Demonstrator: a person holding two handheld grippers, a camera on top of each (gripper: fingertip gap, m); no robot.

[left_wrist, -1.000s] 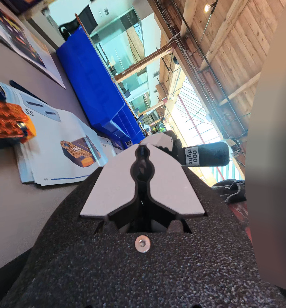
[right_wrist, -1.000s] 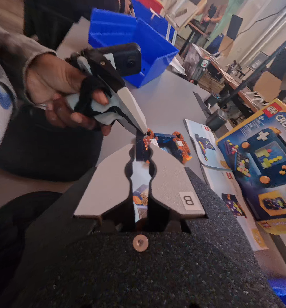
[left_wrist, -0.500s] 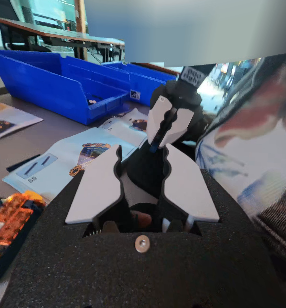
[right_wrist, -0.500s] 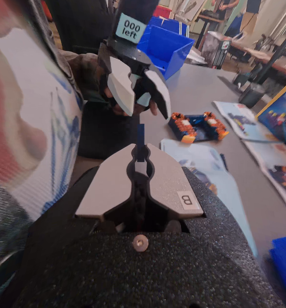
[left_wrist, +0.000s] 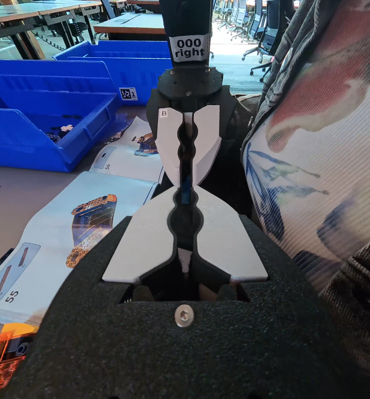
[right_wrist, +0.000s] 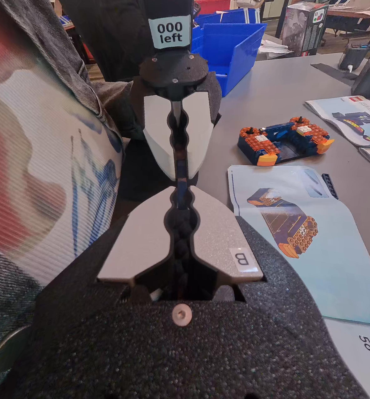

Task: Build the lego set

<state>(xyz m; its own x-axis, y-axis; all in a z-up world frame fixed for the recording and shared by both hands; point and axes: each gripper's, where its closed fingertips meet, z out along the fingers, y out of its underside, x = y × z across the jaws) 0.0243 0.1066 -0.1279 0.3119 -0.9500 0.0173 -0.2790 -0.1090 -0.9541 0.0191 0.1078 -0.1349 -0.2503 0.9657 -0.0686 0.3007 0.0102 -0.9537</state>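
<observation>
Blue strip [left_wrist: 185, 190] between both grippers (tip-to-tip)

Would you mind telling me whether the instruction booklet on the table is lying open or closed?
Open. The instruction booklet lies spread flat on the grey table, showing printed pages with a pictured brick model, beside the orange and blue brick model.

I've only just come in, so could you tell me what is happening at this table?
A person holds the left hand-held gripper and the right hand-held gripper tip to tip, both closed on one thin dark blue strip. On the grey table lie an open instruction booklet, a half-built orange and blue brick model and blue bins.
</observation>
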